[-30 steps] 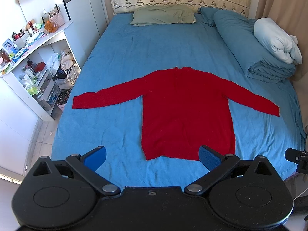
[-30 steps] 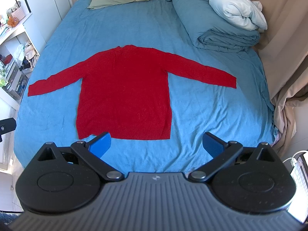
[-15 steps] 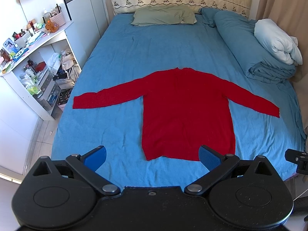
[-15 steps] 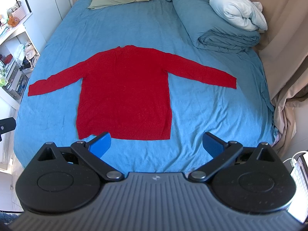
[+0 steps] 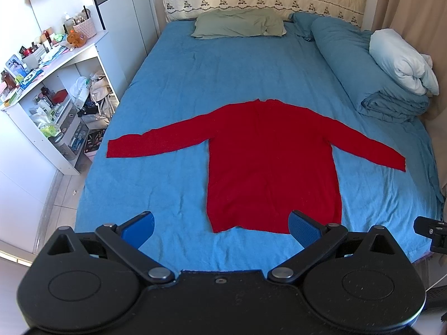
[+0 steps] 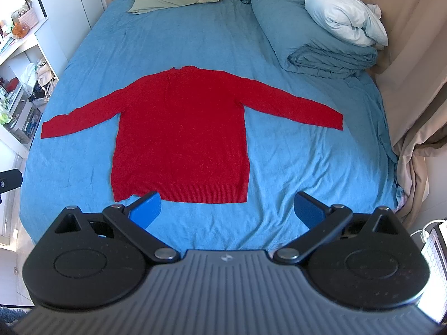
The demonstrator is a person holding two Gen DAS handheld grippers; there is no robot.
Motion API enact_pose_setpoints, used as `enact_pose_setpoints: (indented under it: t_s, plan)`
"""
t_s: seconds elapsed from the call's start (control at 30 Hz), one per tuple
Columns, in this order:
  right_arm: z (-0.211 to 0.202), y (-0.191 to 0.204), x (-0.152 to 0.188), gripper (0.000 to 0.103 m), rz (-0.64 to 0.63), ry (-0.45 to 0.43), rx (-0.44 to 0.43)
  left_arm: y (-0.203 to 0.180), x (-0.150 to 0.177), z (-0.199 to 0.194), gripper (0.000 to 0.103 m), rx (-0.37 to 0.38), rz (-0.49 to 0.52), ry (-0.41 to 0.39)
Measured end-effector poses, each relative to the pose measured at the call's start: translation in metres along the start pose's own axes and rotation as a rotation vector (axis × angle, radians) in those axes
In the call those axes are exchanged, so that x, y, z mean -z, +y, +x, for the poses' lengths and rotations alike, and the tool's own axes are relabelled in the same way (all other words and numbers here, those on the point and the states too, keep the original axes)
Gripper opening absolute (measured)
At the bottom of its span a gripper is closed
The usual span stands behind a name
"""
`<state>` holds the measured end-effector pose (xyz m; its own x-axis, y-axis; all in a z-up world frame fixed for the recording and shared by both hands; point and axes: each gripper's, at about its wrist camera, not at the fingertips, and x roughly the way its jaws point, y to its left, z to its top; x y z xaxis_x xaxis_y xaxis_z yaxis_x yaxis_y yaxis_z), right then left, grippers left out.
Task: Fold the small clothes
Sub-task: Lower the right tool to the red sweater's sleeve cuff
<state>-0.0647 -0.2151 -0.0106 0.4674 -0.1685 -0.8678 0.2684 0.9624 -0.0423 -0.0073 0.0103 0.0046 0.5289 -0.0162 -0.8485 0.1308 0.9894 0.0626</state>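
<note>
A red long-sleeved sweater (image 5: 272, 162) lies flat on the blue bed (image 5: 223, 78), both sleeves spread out to the sides, hem nearest me. It also shows in the right wrist view (image 6: 181, 136). My left gripper (image 5: 220, 227) is open and empty, held above the bed's near edge in front of the hem. My right gripper (image 6: 227, 206) is open and empty, also just short of the hem, a little to the right.
A green pillow (image 5: 240, 23) lies at the headboard. A rolled blue duvet (image 5: 363, 69) with a white pillow (image 5: 399, 55) lies along the bed's right side. A cluttered white shelf unit (image 5: 47, 89) stands to the left. Curtains (image 6: 413, 55) hang on the right.
Almost nothing has changed. Both grippers stay open in the same place, and the sweater has not moved.
</note>
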Motion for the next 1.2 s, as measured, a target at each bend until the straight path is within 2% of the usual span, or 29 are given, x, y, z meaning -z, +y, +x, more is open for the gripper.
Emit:
enact_pose_setpoints:
  t_s: [0.3, 0.5, 0.6, 0.73, 0.83, 0.93, 1.0, 1.1, 1.2]
  plan:
    - [-0.007, 0.008, 0.0, 0.103, -0.001, -0.009, 0.017, 0.006, -0.003, -0.008, 0.103, 0.01, 0.043, -0.031]
    - [-0.008, 0.008, -0.01, 0.103, 0.02, -0.066, 0.125, 0.002, -0.033, 0.004, 0.103, 0.059, 0.124, -0.062]
    - [-0.001, -0.007, -0.023, 0.103, 0.085, -0.079, 0.143, -0.012, -0.055, 0.016, 0.103, 0.08, 0.164, -0.097]
    - [0.017, -0.05, -0.048, 0.103, 0.193, -0.106, 0.104, -0.036, -0.084, 0.039, 0.103, 0.079, 0.153, -0.127]
    - [0.044, -0.088, -0.07, 0.103, 0.22, -0.135, 0.11, -0.062, -0.108, 0.068, 0.103, 0.096, 0.116, -0.118]
    - [0.087, -0.128, -0.094, 0.103, 0.21, -0.162, 0.164, -0.095, -0.127, 0.107, 0.103, 0.083, 0.091, -0.105]
    - [0.121, -0.154, -0.109, 0.103, 0.201, -0.169, 0.192, -0.116, -0.14, 0.136, 0.103, 0.065, 0.07, -0.099]
    - [0.181, -0.195, -0.129, 0.103, 0.186, -0.176, 0.176, -0.143, -0.152, 0.183, 0.103, 0.053, 0.017, -0.093]
    - [0.246, -0.233, -0.142, 0.103, 0.213, -0.142, 0.155, -0.162, -0.162, 0.231, 0.103, 0.047, -0.029, -0.077]
